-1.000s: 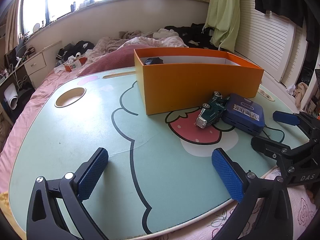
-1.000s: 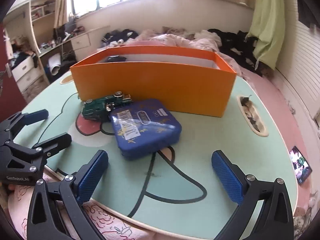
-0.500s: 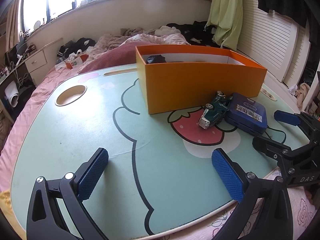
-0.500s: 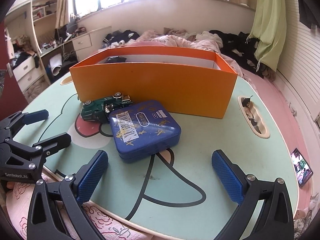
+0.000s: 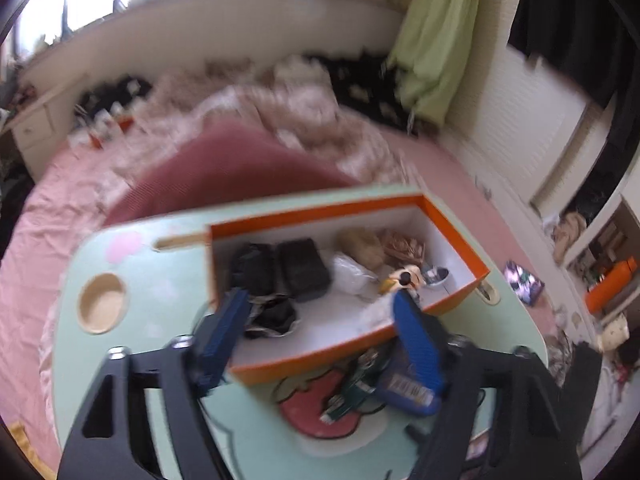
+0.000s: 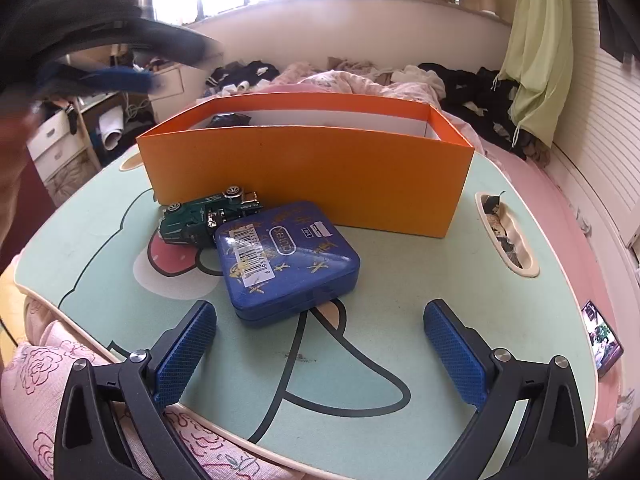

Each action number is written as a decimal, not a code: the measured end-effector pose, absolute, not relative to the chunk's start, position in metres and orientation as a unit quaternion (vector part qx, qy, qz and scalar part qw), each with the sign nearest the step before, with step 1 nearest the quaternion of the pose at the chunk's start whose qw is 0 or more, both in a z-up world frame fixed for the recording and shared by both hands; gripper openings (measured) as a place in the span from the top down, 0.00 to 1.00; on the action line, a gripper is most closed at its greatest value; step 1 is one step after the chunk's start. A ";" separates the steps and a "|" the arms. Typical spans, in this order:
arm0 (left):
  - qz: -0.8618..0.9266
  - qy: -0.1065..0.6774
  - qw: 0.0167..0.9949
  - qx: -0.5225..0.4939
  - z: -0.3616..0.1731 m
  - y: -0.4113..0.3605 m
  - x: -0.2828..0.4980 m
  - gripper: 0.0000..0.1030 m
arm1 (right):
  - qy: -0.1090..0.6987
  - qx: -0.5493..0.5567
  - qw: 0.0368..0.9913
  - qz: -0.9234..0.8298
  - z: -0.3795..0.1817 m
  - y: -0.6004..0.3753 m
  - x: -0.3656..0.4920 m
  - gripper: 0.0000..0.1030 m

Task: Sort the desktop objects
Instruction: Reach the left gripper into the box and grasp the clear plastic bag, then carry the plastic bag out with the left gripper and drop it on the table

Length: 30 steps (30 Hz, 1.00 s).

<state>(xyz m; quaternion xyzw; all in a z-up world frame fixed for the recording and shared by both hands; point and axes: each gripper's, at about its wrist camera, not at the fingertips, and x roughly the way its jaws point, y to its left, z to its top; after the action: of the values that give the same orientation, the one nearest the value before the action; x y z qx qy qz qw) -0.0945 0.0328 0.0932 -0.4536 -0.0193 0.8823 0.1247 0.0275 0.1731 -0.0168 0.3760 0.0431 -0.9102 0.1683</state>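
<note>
An orange box [image 6: 308, 172] stands on the mint lap table [image 6: 400, 300]. In front of it lie a green toy car [image 6: 204, 216] and a blue tin [image 6: 284, 260]. My right gripper [image 6: 316, 348] is open and empty, low near the table's front edge, just short of the tin. My left gripper [image 5: 320, 336] is open and empty, raised high above the box [image 5: 456, 240], looking down into it. Inside are dark pouches [image 5: 300, 268], a white bag and small toys. The car [image 5: 348, 396] and tin [image 5: 404, 388] show below. The left gripper appears blurred at top left in the right wrist view [image 6: 120, 68].
A round cup recess [image 5: 102, 304] sits at the table's left. A slot with small items [image 6: 506, 236] is on the right side. A bed with pink bedding and clothes surrounds the table. A phone [image 6: 604, 340] lies on the bedding at right.
My left gripper has risen sharply from table level and tilted down over the orange box; its view is blurred. My right gripper has barely moved.
</note>
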 end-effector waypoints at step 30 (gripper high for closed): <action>0.881 -0.063 0.159 -0.442 0.102 0.030 -0.103 0.86 | 0.042 0.372 0.171 -0.911 -0.014 0.186 0.005 0.00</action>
<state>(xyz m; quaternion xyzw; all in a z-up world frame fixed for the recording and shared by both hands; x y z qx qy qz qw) -0.1031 0.0301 0.1024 -0.4423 -0.0626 0.8805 0.1586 0.0046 0.1856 -0.0144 0.3725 0.0417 -0.9112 0.1710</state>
